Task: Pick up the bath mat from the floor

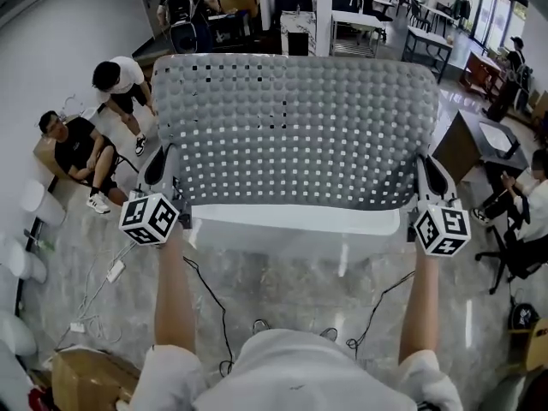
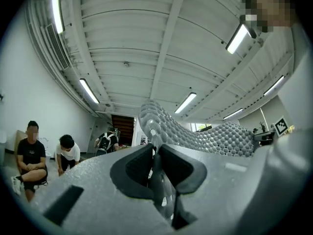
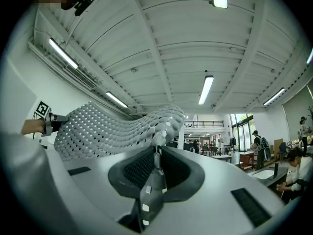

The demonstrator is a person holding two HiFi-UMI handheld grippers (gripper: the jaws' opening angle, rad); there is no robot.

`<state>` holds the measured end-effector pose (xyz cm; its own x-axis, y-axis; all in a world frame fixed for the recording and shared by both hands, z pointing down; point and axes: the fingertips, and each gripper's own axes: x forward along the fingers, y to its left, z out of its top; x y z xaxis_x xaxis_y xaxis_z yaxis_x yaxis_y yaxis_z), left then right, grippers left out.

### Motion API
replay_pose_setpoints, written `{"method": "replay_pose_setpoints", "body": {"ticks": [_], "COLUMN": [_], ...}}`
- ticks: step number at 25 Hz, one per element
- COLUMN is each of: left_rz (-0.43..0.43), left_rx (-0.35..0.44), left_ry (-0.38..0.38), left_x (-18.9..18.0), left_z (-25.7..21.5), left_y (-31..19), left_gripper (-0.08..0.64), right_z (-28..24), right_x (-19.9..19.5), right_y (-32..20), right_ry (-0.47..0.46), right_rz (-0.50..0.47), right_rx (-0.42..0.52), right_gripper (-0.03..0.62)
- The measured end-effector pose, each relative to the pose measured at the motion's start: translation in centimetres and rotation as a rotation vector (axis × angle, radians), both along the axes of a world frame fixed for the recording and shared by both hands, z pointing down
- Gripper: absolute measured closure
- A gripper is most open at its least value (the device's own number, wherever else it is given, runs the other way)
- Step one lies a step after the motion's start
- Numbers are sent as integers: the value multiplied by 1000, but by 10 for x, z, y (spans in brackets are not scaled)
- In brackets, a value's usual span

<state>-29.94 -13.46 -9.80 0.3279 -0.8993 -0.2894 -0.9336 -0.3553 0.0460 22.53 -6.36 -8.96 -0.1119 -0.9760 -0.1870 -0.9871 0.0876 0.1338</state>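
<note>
While the grey, perforated, studded rubber bath mat point(image 1: 295, 127) is spread in the air before the person, seemingly clear of the pale marbled floor point(image 1: 291, 285), the left gripper point(image 1: 161, 168) is clenched on its near left corner and the right gripper point(image 1: 433, 178) on its near right corner. Each pinches the thin edge between its dark pads. To finish the lift well, I judge both hands should stay level and evenly apart, the pinch firm and the mat lightly taut, since a floppy sheet gripped only at its rim may slip or sag.
</note>
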Motion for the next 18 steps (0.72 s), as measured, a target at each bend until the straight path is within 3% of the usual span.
{"method": "replay_pose_setpoints", "body": {"ticks": [6, 18], "left_rz": [-5, 4], "left_rx": [50, 73], "left_ry": [12, -10], "left_x": [1, 10], "left_z": [-19, -24], "left_y": [7, 18], "left_gripper": [503, 502], "right_z": [-16, -23], "right_x": [3, 6], "right_y": [14, 28], "right_ry": [47, 77], "right_rz": [24, 47], "right_rx": [49, 76], "right_gripper": [545, 545]}}
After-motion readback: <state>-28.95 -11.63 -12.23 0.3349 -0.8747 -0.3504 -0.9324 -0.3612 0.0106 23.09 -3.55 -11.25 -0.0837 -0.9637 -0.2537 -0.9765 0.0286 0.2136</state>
